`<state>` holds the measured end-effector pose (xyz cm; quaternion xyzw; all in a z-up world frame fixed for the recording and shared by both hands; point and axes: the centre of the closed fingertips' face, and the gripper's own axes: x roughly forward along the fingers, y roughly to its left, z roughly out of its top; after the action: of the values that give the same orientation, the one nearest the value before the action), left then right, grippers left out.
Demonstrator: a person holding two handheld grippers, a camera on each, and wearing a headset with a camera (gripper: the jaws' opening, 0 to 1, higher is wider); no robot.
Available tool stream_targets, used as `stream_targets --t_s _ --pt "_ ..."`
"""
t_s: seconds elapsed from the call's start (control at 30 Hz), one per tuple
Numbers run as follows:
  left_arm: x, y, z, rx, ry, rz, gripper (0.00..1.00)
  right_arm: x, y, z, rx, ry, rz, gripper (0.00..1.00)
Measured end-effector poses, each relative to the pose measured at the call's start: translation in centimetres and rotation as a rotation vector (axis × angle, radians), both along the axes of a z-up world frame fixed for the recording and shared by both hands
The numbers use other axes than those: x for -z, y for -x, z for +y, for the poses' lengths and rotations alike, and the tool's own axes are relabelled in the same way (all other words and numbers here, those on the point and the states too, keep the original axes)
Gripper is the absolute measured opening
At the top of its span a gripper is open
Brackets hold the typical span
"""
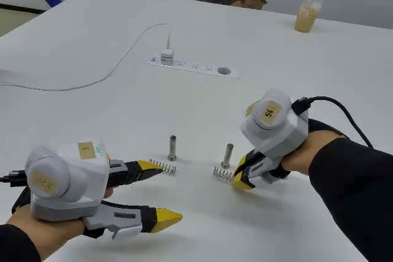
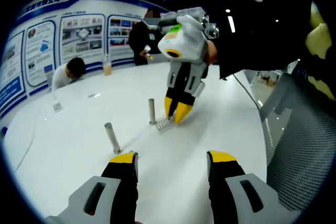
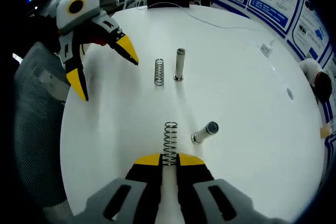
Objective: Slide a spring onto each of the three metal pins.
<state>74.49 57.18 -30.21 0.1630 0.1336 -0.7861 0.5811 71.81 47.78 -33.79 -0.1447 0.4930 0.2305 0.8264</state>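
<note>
Yellow-tipped right gripper (image 3: 169, 160) pinching end of small coiled wire spring (image 3: 170, 141), just beside short grey metal pin (image 1: 228, 155), left gripper (image 2: 172, 157) spread wide, near second spring (image 1: 163, 166)

Table (image 1: 123, 102): left pin (image 1: 172, 147), right pin (image 1: 228, 155) side by side; left spring (image 1: 163, 165), right spring (image 1: 223, 173) just before them; power strip (image 1: 193, 66) behind.
</note>
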Motion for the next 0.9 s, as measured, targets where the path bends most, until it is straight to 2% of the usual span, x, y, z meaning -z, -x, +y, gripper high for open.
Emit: stream_targets --t_s 0.43,0.7,0.9 --pt "-0.3 1.6 -0.8 0.061 0.005 -0.012 0.51 -1.9 1.5 3.5 -0.114 -0.009 -0.005 0.12" --pt "-0.7 2.8 -1.3 0.110 0.010 -0.023 0.47 -3.2 1.5 5.5 -0.184 -0.009 -0.019 0.12" --pt "-1.0 3.5 -1.5 0.143 0.024 -0.036 0.41 -3.6 1.7 6.8 -0.237 -0.008 -0.019 0.12"
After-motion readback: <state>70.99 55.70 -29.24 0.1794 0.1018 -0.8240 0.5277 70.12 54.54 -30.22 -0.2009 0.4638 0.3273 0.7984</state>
